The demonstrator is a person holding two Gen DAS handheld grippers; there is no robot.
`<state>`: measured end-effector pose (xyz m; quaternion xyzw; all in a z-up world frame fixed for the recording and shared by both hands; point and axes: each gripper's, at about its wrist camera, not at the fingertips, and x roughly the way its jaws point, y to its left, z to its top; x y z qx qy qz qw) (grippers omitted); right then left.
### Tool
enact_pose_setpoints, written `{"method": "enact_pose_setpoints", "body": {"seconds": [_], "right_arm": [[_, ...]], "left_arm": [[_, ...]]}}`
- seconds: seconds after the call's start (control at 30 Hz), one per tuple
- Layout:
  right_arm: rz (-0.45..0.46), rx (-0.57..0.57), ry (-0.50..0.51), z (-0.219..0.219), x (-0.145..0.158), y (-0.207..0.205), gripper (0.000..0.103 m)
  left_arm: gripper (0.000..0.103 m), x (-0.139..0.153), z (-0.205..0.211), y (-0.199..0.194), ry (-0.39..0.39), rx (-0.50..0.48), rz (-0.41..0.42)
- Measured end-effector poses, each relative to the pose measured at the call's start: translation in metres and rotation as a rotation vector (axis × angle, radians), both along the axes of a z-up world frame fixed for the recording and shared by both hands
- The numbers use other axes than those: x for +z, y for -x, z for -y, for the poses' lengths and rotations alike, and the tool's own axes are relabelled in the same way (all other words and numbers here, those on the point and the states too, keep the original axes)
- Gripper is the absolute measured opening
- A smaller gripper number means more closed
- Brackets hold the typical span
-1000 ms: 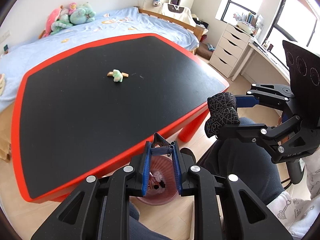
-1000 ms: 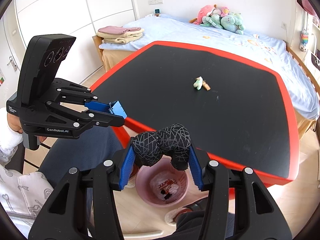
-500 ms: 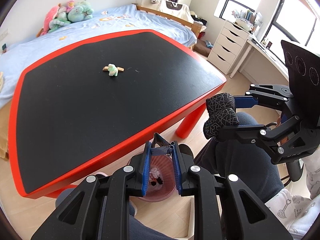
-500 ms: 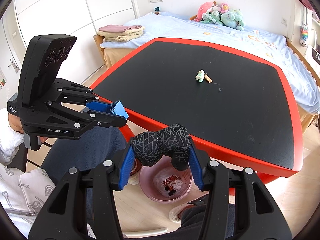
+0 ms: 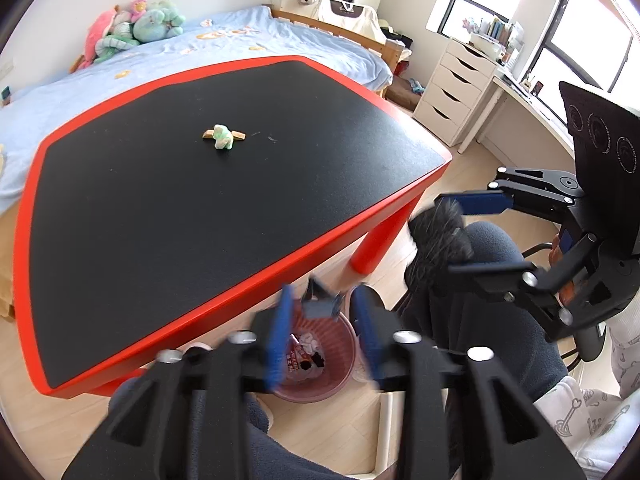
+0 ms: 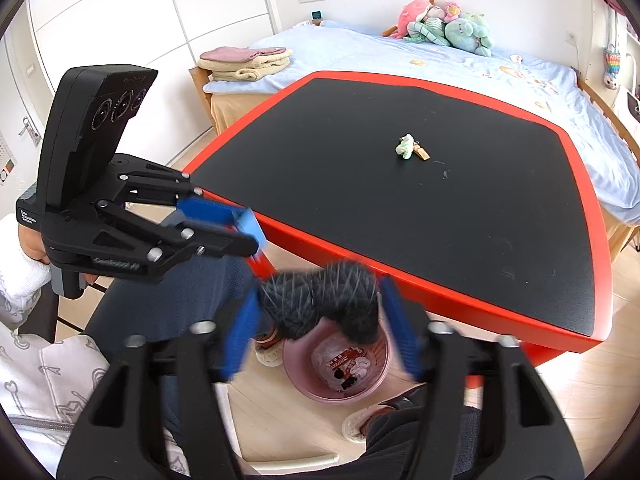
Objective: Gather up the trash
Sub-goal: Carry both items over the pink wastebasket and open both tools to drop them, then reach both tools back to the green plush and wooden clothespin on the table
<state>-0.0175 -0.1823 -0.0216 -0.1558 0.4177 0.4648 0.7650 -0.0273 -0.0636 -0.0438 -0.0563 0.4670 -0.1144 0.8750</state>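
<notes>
Both claws have just been opening: left gripper (image 5: 322,334) had its blue pads pinched on a small blue-grey clip (image 5: 320,306) a moment ago, now the pads stand apart and the clip sits blurred between them, looks loose, not pressed. Right gripper (image 6: 320,322) was clamped on the black patterned sock bundle (image 6: 320,300); now its pads are spread wider with a gap showing on the right side, bundle smeared with motion blur between them, left pad contact cannot tell. Largest first: bed (image 5: 224,46) with light blue sheet at the back, stuffed toys (image 5: 132,28) piled at its head, folded towels (image 6: 248,62) on its other end. Black table with red rim (image 5: 120,344) fills the middle, near corner on a red leg (image 5: 372,248). White drawer unit (image 5: 456,92) by the window. Person's dark trouser legs (image 5: 480,320) under both tools, a patterned white sleeve (image 6: 36,376) low left in the right view. Pink bin (image 6: 370,376) on the wood floor just below the table edge, directly under both grippers, with wrappers and scraps inside. On the tabletop, well apart from the grippers, a small green-white crumpled wad (image 5: 222,137) lies touching a tan strip (image 5: 238,135).
</notes>
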Motion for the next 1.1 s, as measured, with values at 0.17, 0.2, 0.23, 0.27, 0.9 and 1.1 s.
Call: {"method": "enact_pose_setpoints", "body": {"seconds": [0.17,0.2,0.23,0.27,0.9,1.1], "right_arm": [[0.006,-0.036,0.015,0.003,-0.003,-0.004,0.096],[0.003,-0.040,0.015,0.003,-0.003,-0.004,0.097],[0.002,-0.043,0.014,0.004,-0.003,-0.005,0.098],[0.005,-0.046,0.014,0.004,-0.003,-0.005,0.098],[0.009,-0.078,0.018,0.009,0.002,-0.009,0.100],[0.016,-0.088,0.018,0.007,0.005,-0.018,0.100]], "left_arm": [[0.090,0.003,-0.008,0.002,0.003,0.051,0.027],[0.092,0.003,-0.009,0.002,0.000,0.058,0.026],[0.093,0.003,-0.010,0.002,-0.005,0.066,0.028],[0.095,0.004,-0.011,0.002,-0.007,0.070,0.029],[0.095,0.009,-0.016,0.001,-0.017,0.096,0.038],[0.095,0.008,-0.021,-0.008,-0.024,0.103,0.040]]}}
